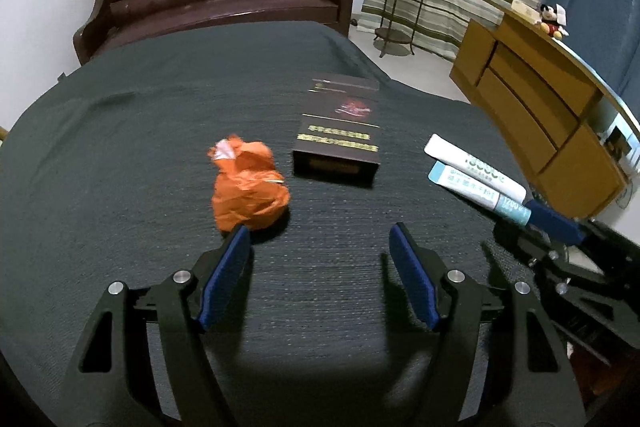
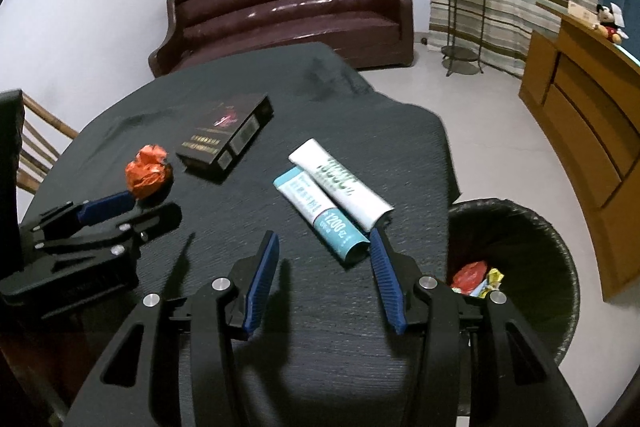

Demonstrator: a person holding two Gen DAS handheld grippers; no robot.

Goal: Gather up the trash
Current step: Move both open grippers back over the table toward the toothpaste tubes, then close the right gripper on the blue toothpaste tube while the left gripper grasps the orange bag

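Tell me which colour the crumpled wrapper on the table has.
Orange, with a small pale patch; the crumpled wrapper shows best in the left wrist view.

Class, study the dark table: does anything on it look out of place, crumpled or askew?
Yes. A crumpled orange wrapper lies loose on the table beside the dark box. Two tubes lie slantwise, overlapping, near the edge above the trash bin, which already holds wrappers.

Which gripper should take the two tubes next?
Right. The right gripper is open with the tubes just ahead of its fingertips, and the bin is beside it. The left gripper faces the orange wad.
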